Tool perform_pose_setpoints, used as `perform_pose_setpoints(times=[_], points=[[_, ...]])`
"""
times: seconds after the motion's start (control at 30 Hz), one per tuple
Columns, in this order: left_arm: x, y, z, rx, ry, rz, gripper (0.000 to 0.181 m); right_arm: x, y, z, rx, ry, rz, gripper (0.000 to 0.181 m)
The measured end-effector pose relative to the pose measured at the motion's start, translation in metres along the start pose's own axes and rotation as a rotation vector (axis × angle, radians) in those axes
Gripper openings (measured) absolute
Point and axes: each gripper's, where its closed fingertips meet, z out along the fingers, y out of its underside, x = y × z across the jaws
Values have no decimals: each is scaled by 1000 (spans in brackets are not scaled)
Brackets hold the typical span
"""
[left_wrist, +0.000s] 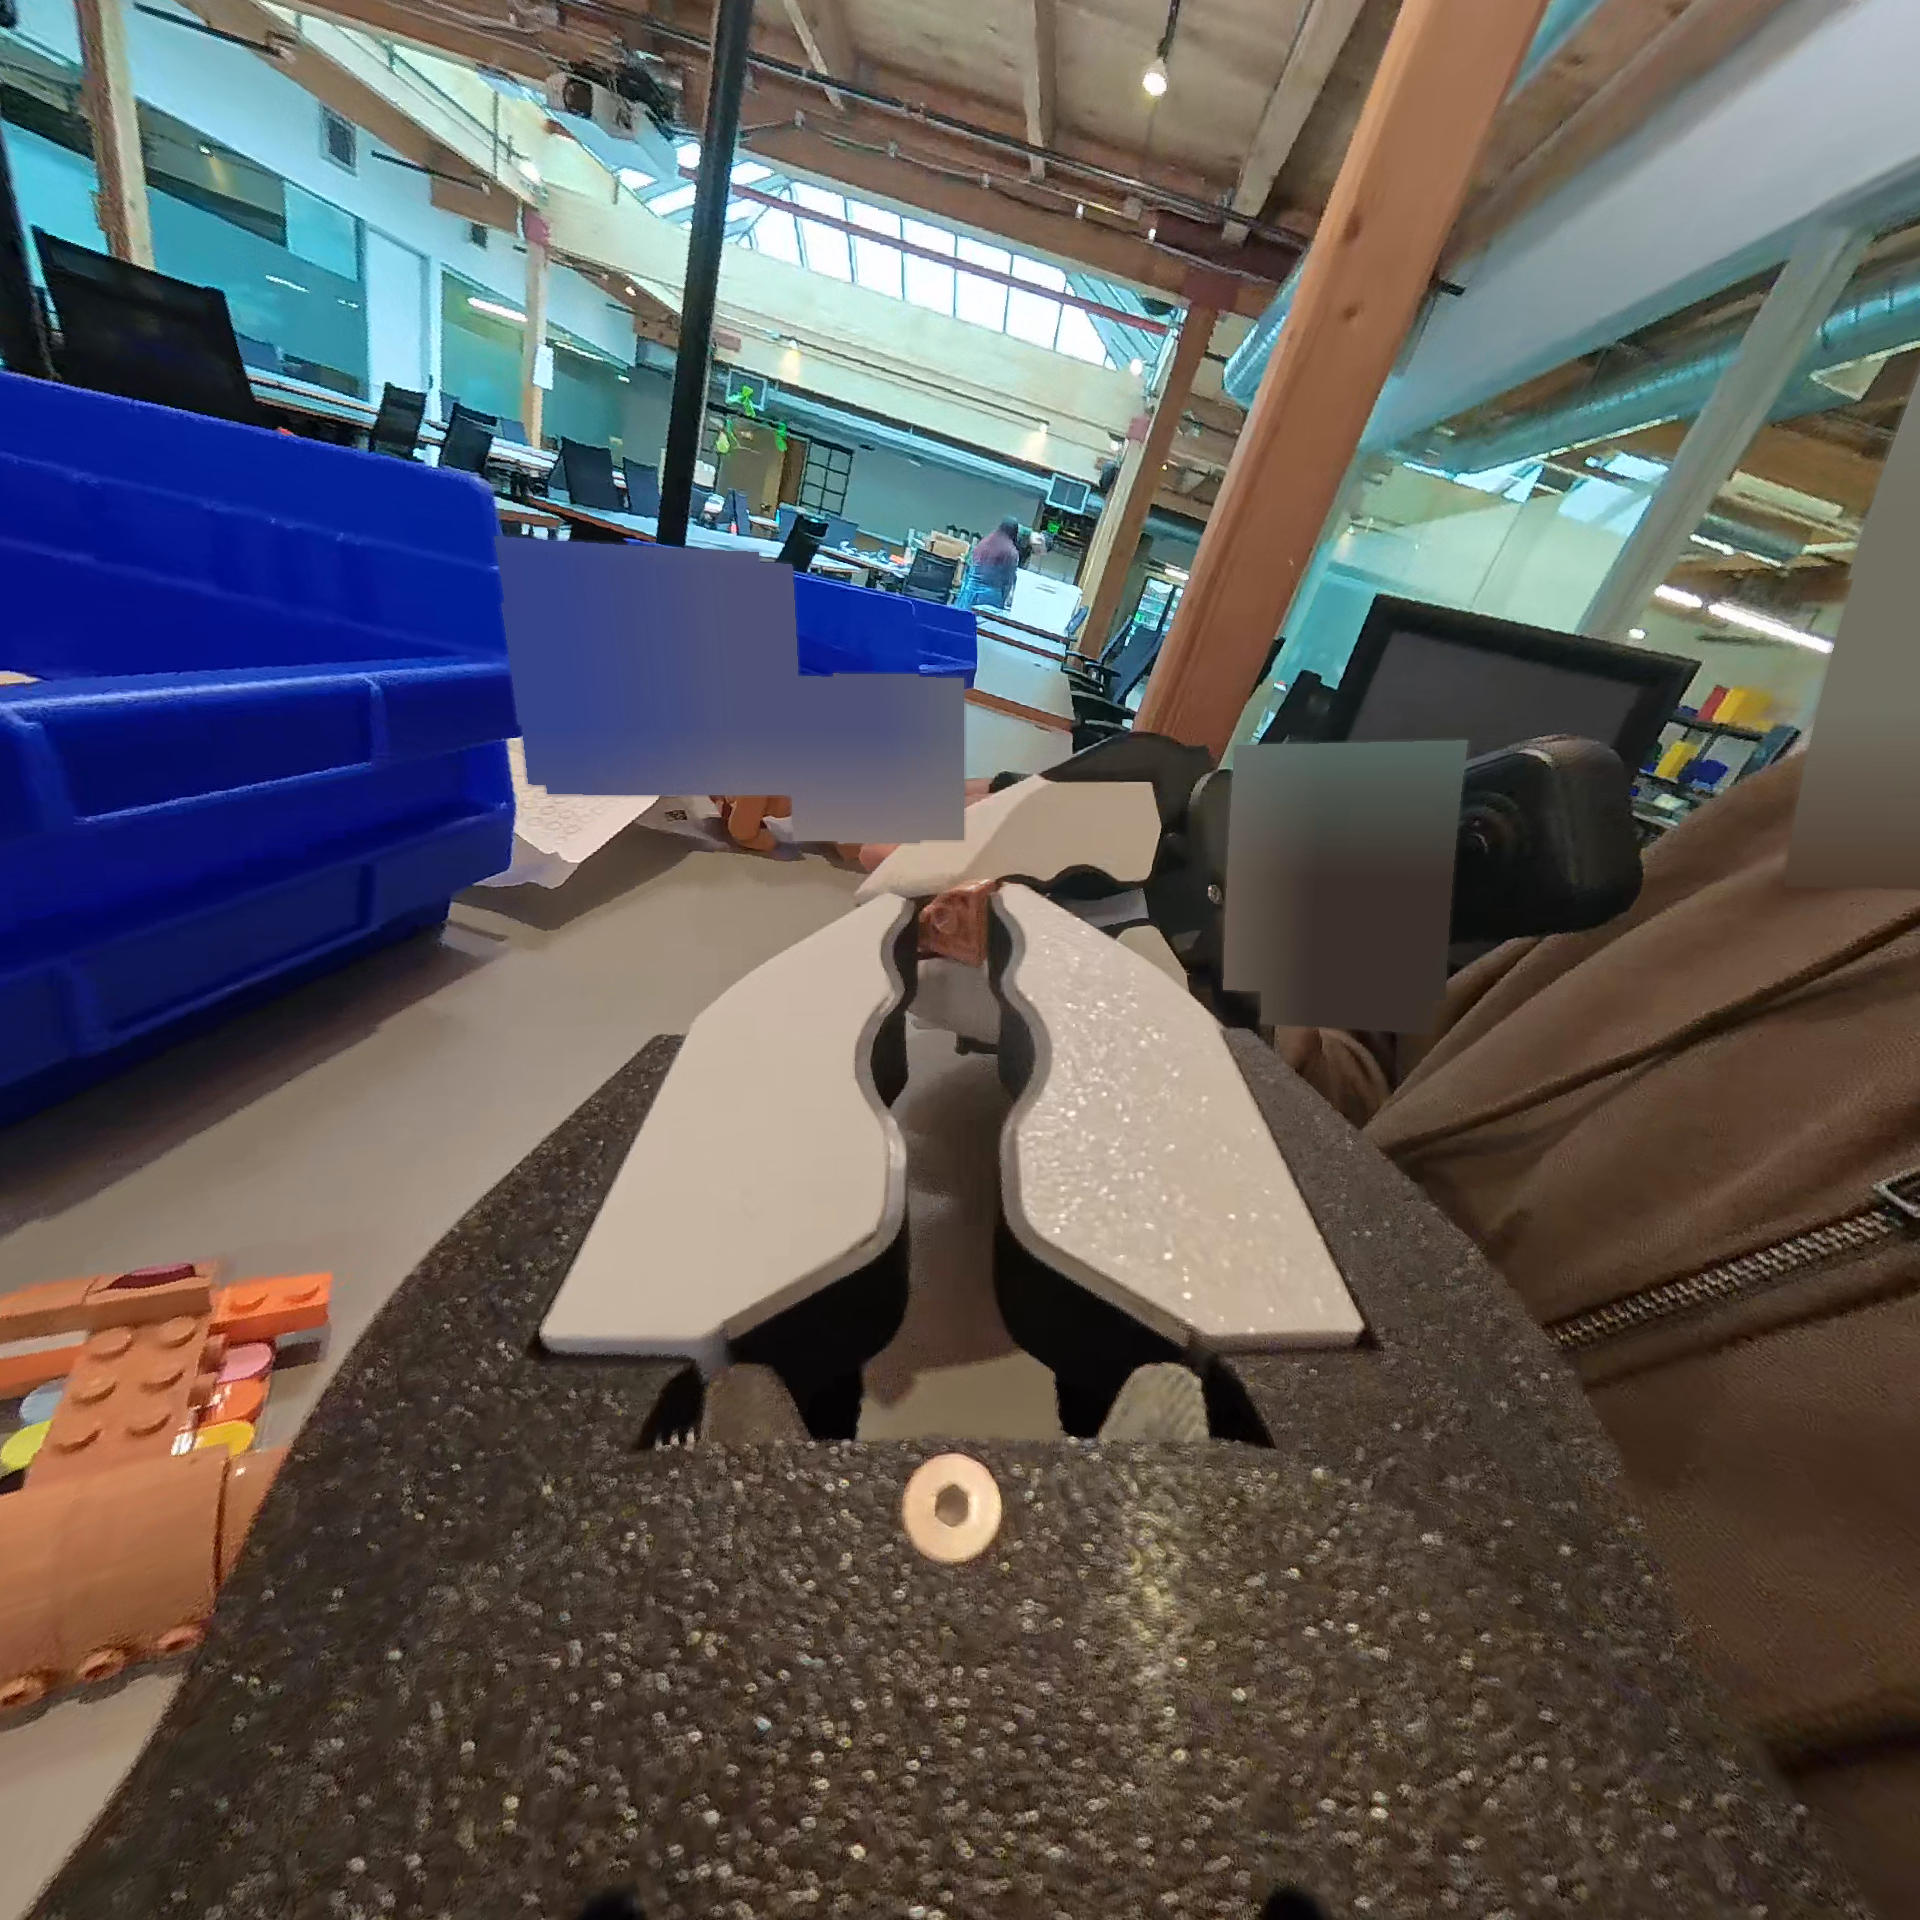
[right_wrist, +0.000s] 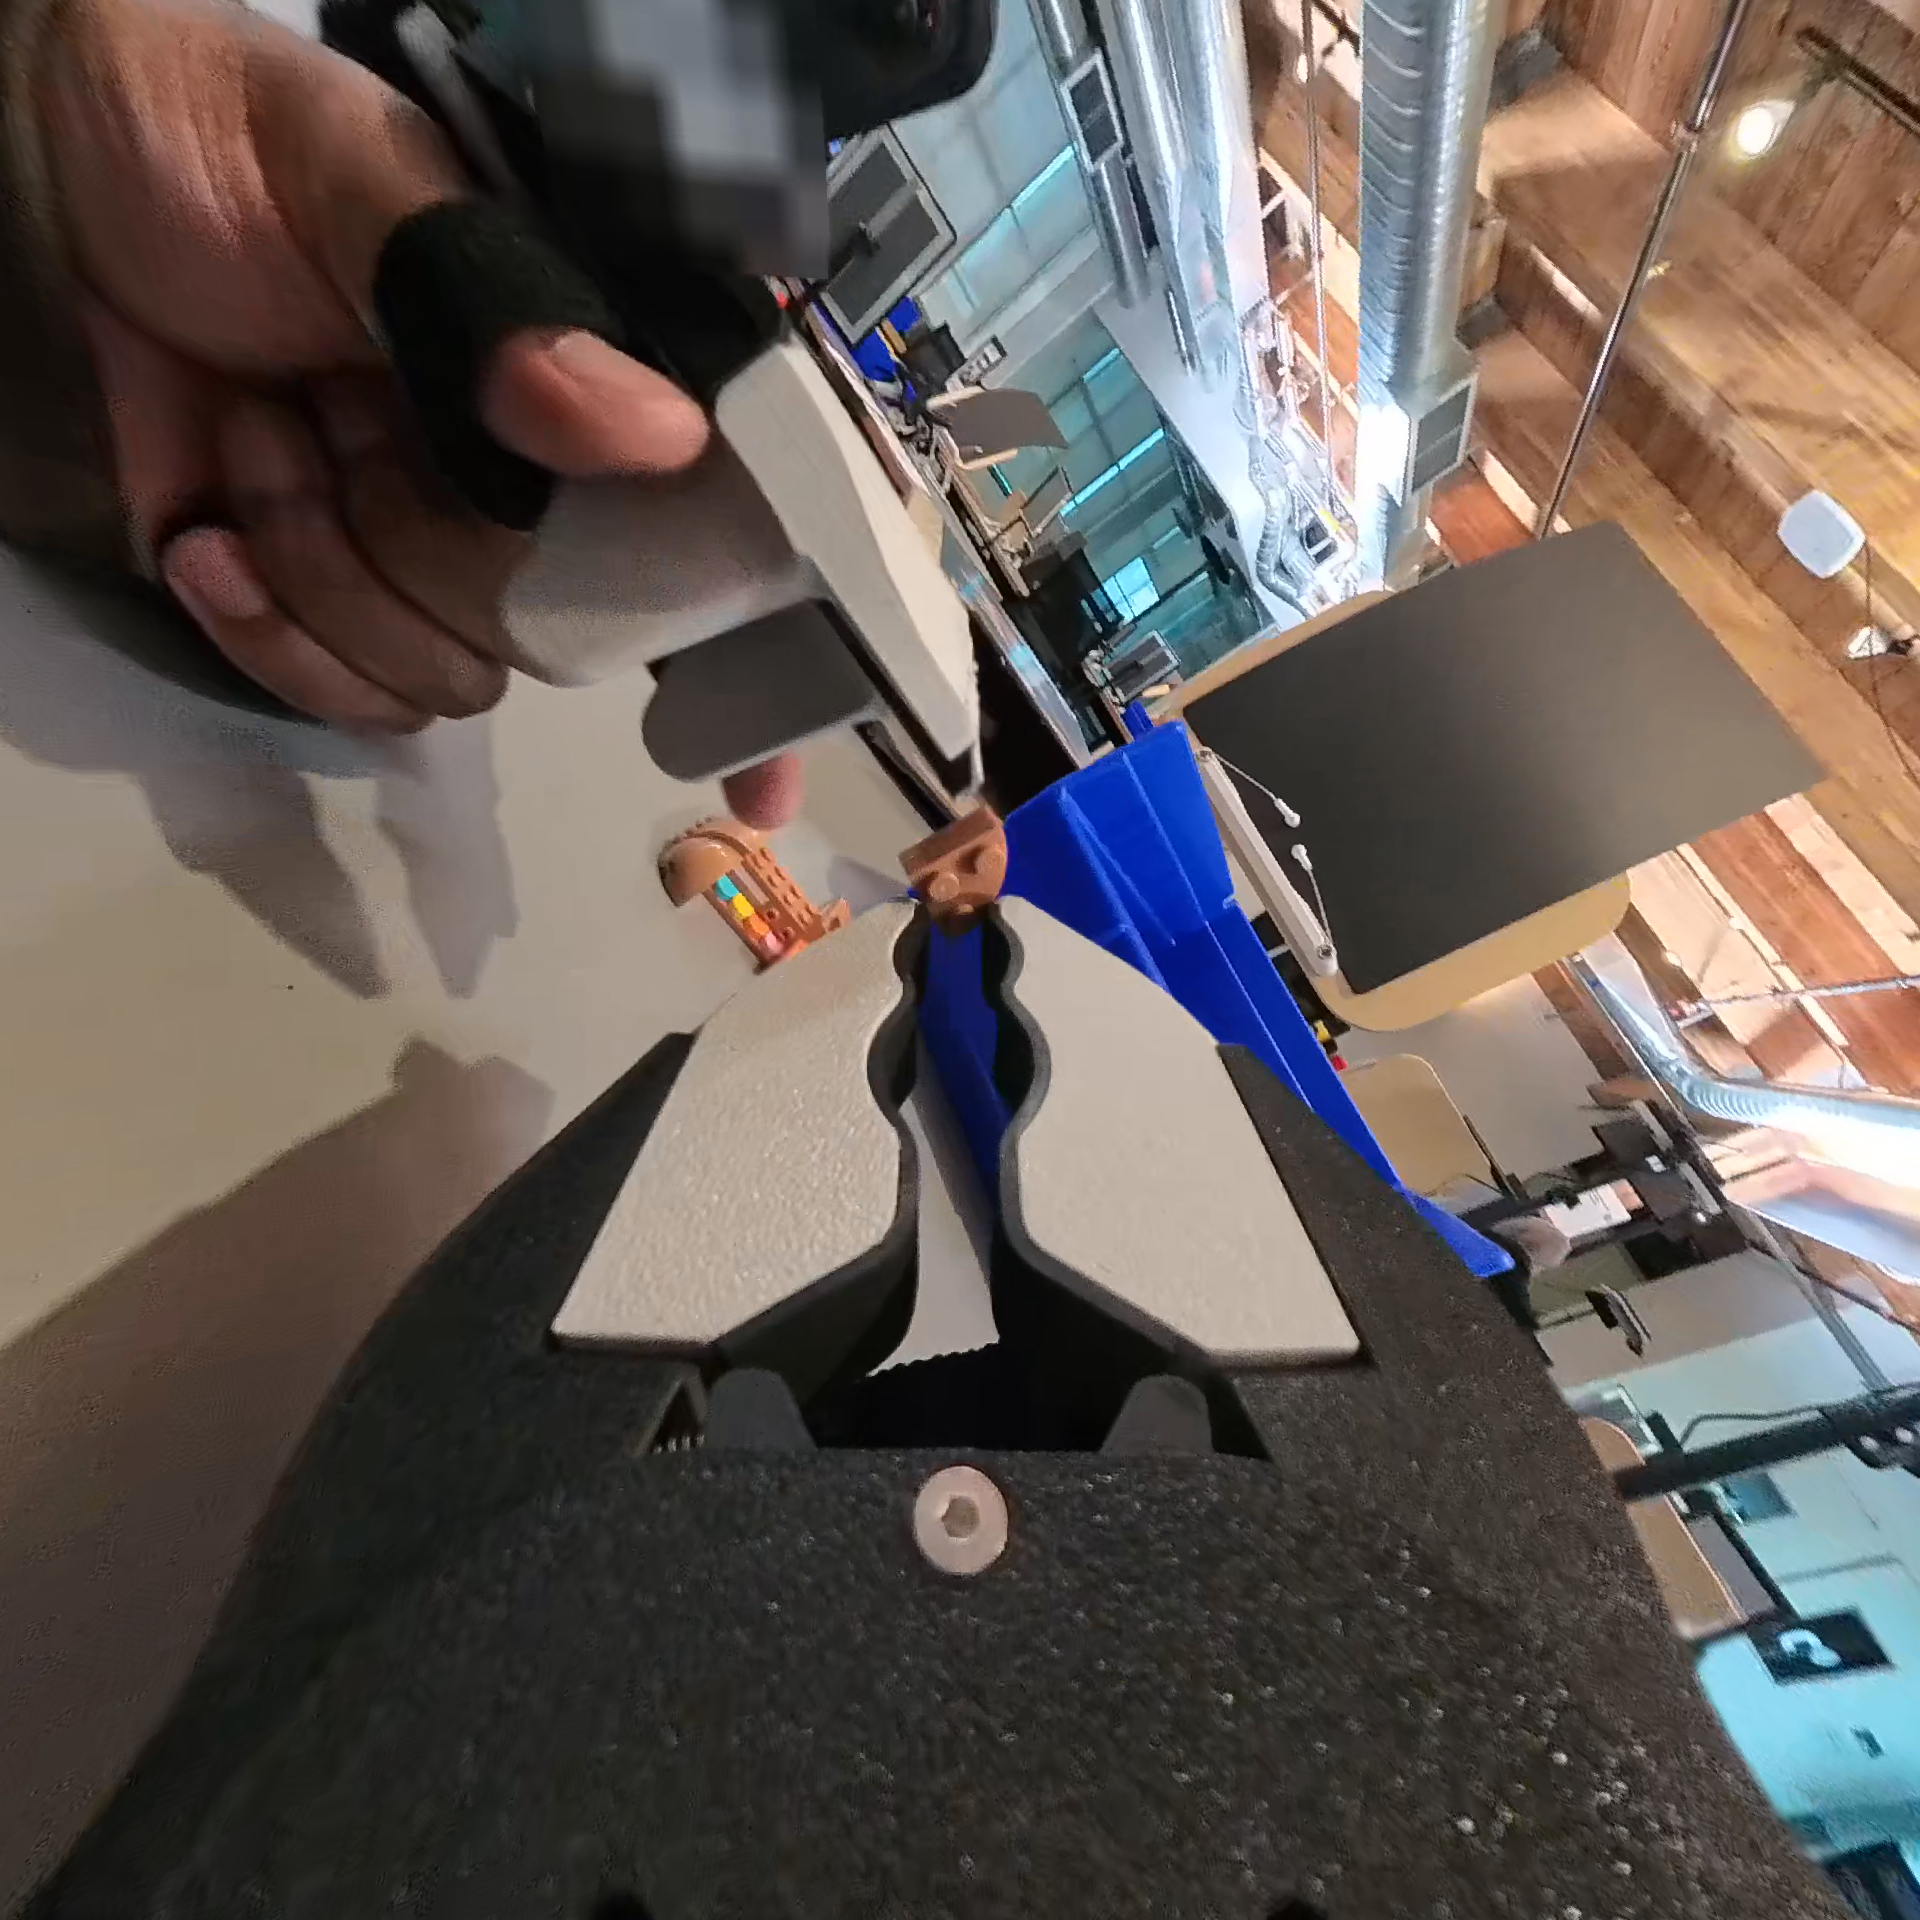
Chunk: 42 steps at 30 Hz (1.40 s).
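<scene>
Two grippers meet on one small brown brick (left_wrist: 948, 928), and from where I stand it hangs in the air between them, clear of the grey table (left_wrist: 623, 997) and on the side where the person's brown jacket sleeve (left_wrist: 1662, 1195) comes in. The left gripper (left_wrist: 951, 912) is nearly closed, its very tips clamped on the brick. The right gripper (right_wrist: 956, 906) is drawn in just as narrow and seems to pinch the brick's lower edge, though how much of it sits between the tips I cannot make out.

Both holds look shallow to me, right out at the fingertips. A hold like that would want square, steady pressure and no twisting between the two tools.

Seen from the left wrist view, a round stud on the brick faces back along the fingers. From the right wrist view its longer side seems to run across the fingertips, tilted, with two studs toward the camera. It is too small and too covered to be sure of its long axis.

A hand (right_wrist: 291, 416) grips the left tool. Blue bins (left_wrist: 239, 727) stand along the table's far-left edge beside a white sheet (left_wrist: 566, 821). An orange and tan brick build (left_wrist: 135, 1382) lies at the near-left edge, and a brown arched brick piece (right_wrist: 727, 883) rests on the table well below the grippers.
</scene>
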Motion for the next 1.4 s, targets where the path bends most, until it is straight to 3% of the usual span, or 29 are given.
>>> perform_pose_setpoints(times=[0.33,0.83,1.27,1.4], points=[[30,2,6,6,81,238,18,-20,-25,-11,170,-187,130,9],[40,7,7,-11,89,349,19,-16,-38,-24,288,-354,428,9],[44,8,7,-26,83,411,15,-20,-41,-26,302,-400,463,8],[43,1,1,6,115,306,15,-13,-37,-24,285,-288,361,14]])
